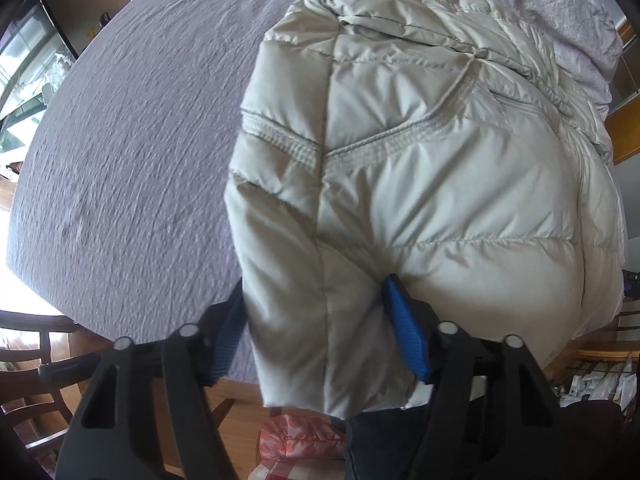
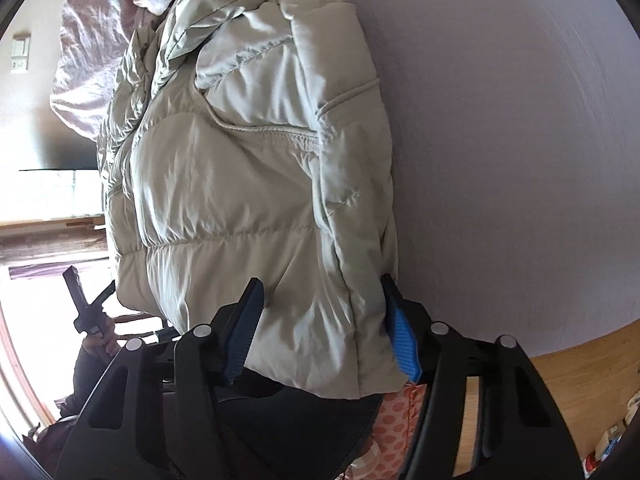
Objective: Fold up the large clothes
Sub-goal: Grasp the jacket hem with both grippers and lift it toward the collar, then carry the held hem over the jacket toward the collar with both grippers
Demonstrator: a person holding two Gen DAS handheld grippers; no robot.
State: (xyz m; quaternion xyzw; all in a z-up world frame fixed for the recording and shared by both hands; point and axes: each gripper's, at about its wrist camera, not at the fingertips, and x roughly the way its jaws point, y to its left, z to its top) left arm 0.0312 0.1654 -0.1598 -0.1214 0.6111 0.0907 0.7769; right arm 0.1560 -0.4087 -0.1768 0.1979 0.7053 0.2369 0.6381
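Beige padded jacket (image 1: 420,184) lies partly folded on the purple-covered table (image 1: 132,152), its near edge overhanging, clamped by both left gripper (image 1: 316,312) and right gripper (image 2: 320,312); further folding remains.

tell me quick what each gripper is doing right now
left gripper: closed on the near edge of the puffer jacket.
right gripper: closed on the same jacket's near edge.

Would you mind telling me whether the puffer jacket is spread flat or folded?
Folded: the jacket lies as a doubled, bulky bundle on the purple tablecloth, layers stacked along its edge.
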